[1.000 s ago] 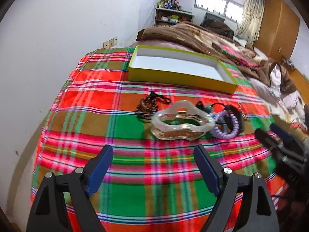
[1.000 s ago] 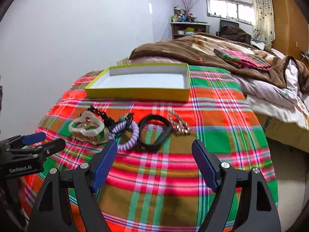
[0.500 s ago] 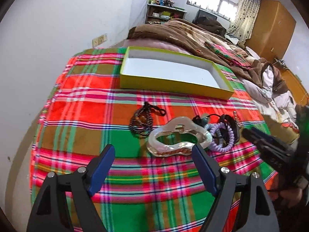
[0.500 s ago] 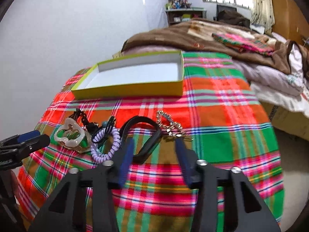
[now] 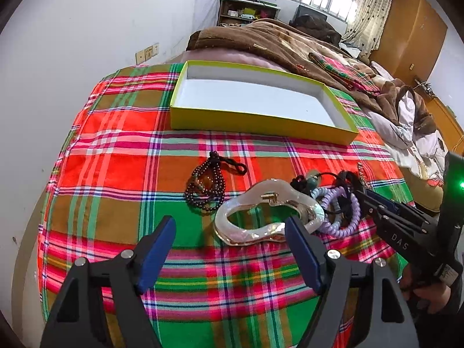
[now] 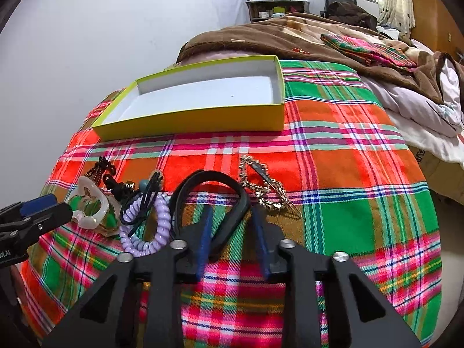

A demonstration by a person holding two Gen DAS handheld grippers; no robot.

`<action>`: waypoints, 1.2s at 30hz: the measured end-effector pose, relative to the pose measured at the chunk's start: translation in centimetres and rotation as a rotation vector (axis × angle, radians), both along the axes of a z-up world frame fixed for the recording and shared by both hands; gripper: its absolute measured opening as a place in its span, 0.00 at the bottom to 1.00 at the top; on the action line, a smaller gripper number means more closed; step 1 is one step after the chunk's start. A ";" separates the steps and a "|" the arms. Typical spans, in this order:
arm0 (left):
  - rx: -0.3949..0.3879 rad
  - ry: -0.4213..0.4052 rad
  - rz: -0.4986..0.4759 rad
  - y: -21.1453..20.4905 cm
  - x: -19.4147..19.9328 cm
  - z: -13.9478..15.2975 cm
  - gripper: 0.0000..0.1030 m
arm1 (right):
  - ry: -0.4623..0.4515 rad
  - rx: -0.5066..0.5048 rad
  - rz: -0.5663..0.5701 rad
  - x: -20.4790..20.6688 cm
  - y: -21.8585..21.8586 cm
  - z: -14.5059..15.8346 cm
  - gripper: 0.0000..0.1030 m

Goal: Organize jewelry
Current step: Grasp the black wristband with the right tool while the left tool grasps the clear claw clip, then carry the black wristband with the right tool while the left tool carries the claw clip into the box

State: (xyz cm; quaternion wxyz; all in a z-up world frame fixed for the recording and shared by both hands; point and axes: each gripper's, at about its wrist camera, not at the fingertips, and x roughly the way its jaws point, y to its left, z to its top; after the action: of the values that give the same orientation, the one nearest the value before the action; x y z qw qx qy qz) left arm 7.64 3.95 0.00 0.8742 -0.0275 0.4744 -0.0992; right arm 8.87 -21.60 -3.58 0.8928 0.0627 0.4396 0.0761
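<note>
Right wrist view: right gripper [image 6: 232,229] jaws have just been closing around the black bangle [image 6: 214,203] near the yellow box [image 6: 191,121], not yet clamped; left gripper [image 5: 230,249] jaws apart. Next: clamp, lift, carry to the box.

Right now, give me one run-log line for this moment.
right gripper: jaws just been closing around black band, not yet clamped | left gripper: wide, just narrowed slightly, nothing held, near clear hair claw | yellow box: empty

Black gripper [image 5: 230,246] frames with blue fingers [image 5: 156,246], silver screws, white "DAS" lettering.
</note>
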 end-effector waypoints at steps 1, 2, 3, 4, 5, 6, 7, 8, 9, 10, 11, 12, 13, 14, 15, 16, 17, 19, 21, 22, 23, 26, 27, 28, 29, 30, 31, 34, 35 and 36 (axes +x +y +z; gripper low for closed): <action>0.003 0.002 0.001 0.0 0.2 -0.1 0.77 | -0.002 -0.008 -0.003 0.0 0.0 0.0 0.18; 0.002 0.004 0.003 0.0 0.3 -0.1 0.77 | -0.004 -0.009 -0.003 -0.1 0.0 0.0 0.17; 0.003 0.003 0.004 0.1 0.4 -0.2 0.77 | -0.004 -0.011 -0.003 0.0 0.0 0.1 0.14; 0.013 0.004 0.002 0.1 0.6 -0.3 0.77 | -0.007 -0.019 -0.002 -0.1 -0.1 0.1 0.12; 0.025 0.008 0.001 0.0 0.7 -0.4 0.77 | -0.009 -0.029 -0.004 -0.1 -0.3 0.1 0.12; 0.031 0.012 -0.001 0.1 0.9 -0.4 0.77 | -0.012 -0.037 -0.008 -0.2 -0.5 0.2 0.12; 0.035 0.013 -0.002 0.1 1.0 -0.3 0.77 | -0.014 -0.042 -0.008 -0.3 -0.7 0.2 0.12; 0.036 0.016 -0.003 0.1 1.1 -0.3 0.74 | -0.014 -0.045 -0.008 -0.4 -0.7 0.2 0.12; 0.038 0.017 -0.005 0.0 1.2 -0.3 0.73 | -0.017 -0.048 -0.012 -0.6 -0.9 0.2 0.12; 0.043 0.016 -0.007 -0.1 1.3 -0.3 0.73 | -0.018 -0.052 -0.015 -0.7 -1.0 0.2 0.12; 0.051 0.019 -0.009 -0.2 1.4 -0.4 0.71 | -0.020 -0.056 -0.015 -0.8 -1.1 0.3 0.12; 0.059 0.023 -0.012 -0.4 1.5 -0.4 0.70 | -0.021 -0.055 -0.015 -0.8 -1.2 0.3 0.12; 0.069 0.027 -0.016 -0.5 1.5 -0.5 0.69 | -0.022 -0.051 -0.014 -0.9 -1.4 0.3 0.12; 0.075 0.029 -0.019 -0.6 1.6 -0.6 0.66 | -0.024 -0.044 -0.015 -1.0 -1.5 0.4 0.12; 0.081 0.029 -0.022 -0.8 1.6 -0.6 0.66 | -0.027 -0.039 -0.014 -1.1 -1.7 0.5 0.12; 0.088 0.029 -0.025 -0.9 1.6 -0.7 0.65 | -0.029 -0.035 -0.015 -1.2 -1.8 0.5 0.12; 0.091 0.033 -0.029 -1.1 1.5 -0.7 0.60 | -0.030 -0.032 -0.016 -1.3 -1.9 0.6 0.12; 0.087 0.034 -0.043 -1.5 1.4 -0.7 0.58 | -0.033 -0.028 -0.016 -1.4 -2.1 0.6 0.12; 0.076 0.044 -0.063 -1.8 1.0 -0.7 0.57 | -0.032 -0.025 -0.015 -1.5 -2.1 0.7 0.12; 0.071 0.046 -0.077 -1.9 0.8 -0.6 0.56 | -0.034 -0.022 -0.015 -1.6 -2.2 0.7 0.12; 0.065 0.050 -0.092 -2.1 0.6 -0.7 0.56 | -0.035 -0.020 -0.015 -1.6 -2.3 0.7 0.12; 0.064 0.062 -0.129 -2.8 0.2 -1.0 0.56 | -0.036 -0.012 -0.018 -1.7 -2.6 0.7 0.12; 0.074 0.067 -0.135 -3.0 0.2 -1.3 0.55 | -0.036 -0.012 -0.018 -1.7 -2.6 0.7 0.12; 0.081 0.078 -0.133 -3.1 0.3 -1.6 0.55 | -0.036 -0.009 -0.018 -1.8 -2.6 0.7 0.12; 0.070 0.070 -0.131 -3.1 0.3 -1.6 0.51 | -0.037 -0.007 -0.018 -1.8 -2.7 0.7 0.12; 0.075 0.069 -0.130 -3.1 0.3 -1.5 0.48 | -0.038 -0.006 -0.018 -1.9 -2.7 0.8 0.12; 0.082 0.065 -0.120 -3.2 0.3 -1.5 0.46 | -0.039 -0.005 -0.019 -1.9 -2.8 0.8 0.12; 0.097 0.051 -0.128 -3.5 -0.3 -1.3 0.39 | -0.045 0.000 -0.017 -2.1 -2.8 0.9 0.12; 0.105 0.048 -0.128 -3.6 -0.4 -1.3 0.39 | -0.048 0.002 -0.015 -2.3 -2.8 0.9 0.12; 0.107 0.048 -0.131 -3.6 -0.5 -1.3 0.39 | -0.051 0.004 -0.013 -2.3 -2.8 1.0 0.12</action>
State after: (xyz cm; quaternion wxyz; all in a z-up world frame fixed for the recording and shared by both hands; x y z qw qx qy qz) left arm 7.11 0.32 -1.30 0.8546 0.0478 0.5005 -0.1300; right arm 6.54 -24.41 -2.63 0.9040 0.0653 0.4163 0.0727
